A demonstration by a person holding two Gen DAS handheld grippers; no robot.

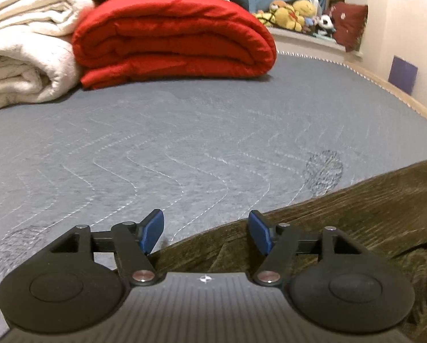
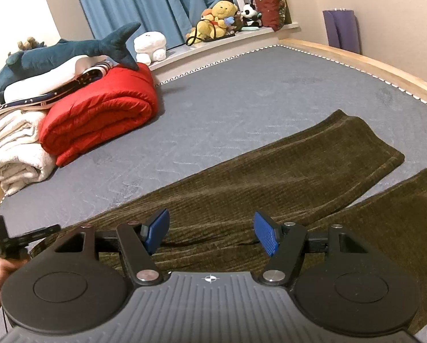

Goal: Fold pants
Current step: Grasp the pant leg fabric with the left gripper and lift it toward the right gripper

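Dark olive corduroy pants (image 2: pixel 270 177) lie flat on the grey quilted mat (image 2: pixel 242 100), both legs stretched away to the right and spread apart. My right gripper (image 2: pixel 210 231) is open and empty, low over the upper part of the pants. My left gripper (image 1: pixel 206 230) is open and empty at the left edge of the pants (image 1: pixel 356 214), its right finger over the cloth, its left finger over the mat (image 1: pixel 156 143). The left gripper also shows at the left edge of the right wrist view (image 2: pixel 10 240), held by a hand.
A folded red quilt (image 2: pixel 101 114) and white blankets (image 2: pixel 13 148) are stacked at the mat's far left, with a plush shark (image 2: pixel 56 54) on top. Plush toys (image 2: pixel 222 20) sit on a ledge by blue curtains. A wooden rim (image 2: pixel 370 71) borders the mat.
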